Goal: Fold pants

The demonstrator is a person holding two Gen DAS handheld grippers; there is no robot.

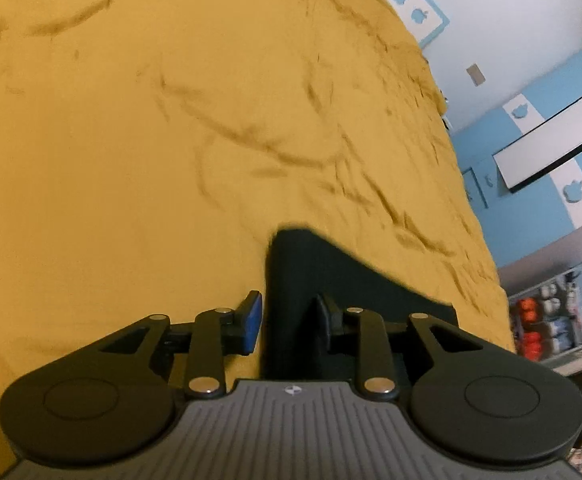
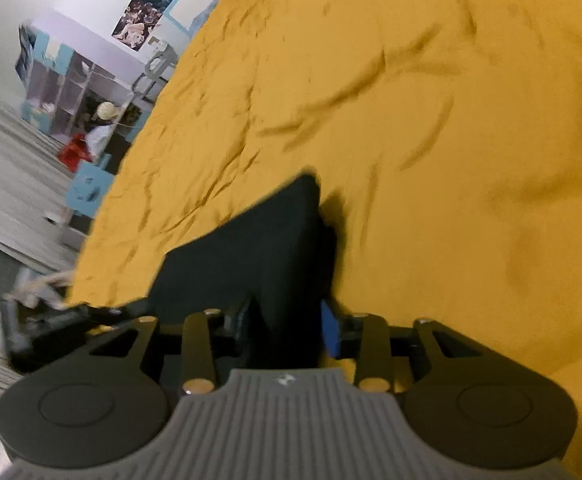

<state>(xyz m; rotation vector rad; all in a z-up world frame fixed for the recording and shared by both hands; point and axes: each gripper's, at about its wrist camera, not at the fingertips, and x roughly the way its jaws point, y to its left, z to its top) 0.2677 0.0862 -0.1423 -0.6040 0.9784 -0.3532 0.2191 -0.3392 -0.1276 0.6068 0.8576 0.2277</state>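
1. A wrinkled mustard-yellow bedspread [image 1: 171, 140] covers the bed and fills most of both wrist views.
2. The black fabric pants [image 1: 291, 280] lie on the near part of this bedspread; in the left wrist view a dark panel runs from between the fingers toward the far side, ending in a blunt corner, with a slanted edge falling away to the right.
3. The left gripper [image 1: 287, 318] sits low over the bedspread with its jaws partly apart; black cloth fills the gap between the blue-padded finger [image 1: 252, 316] and the dark finger opposite.
4. Whether the pads press the cloth firmly cannot be told, though the fabric passes straight between them.
5. In the right wrist view the same black pants [image 2: 259, 252] rise from the fingers as a raised fold, casting a dark shadow on the bedspread [image 2: 451, 120] to its right.
6. The right gripper [image 2: 287, 330] has its jaws narrowed around this fold, with a blue pad [image 2: 329, 332] just beside the cloth's right edge.
7. On the far left of the right wrist view stands a cubby shelf unit [image 2: 71, 88] against a white wall.
8. On the right of the left wrist view, a blue-and-white wall [image 1: 551, 128] rises past the bed's edge.
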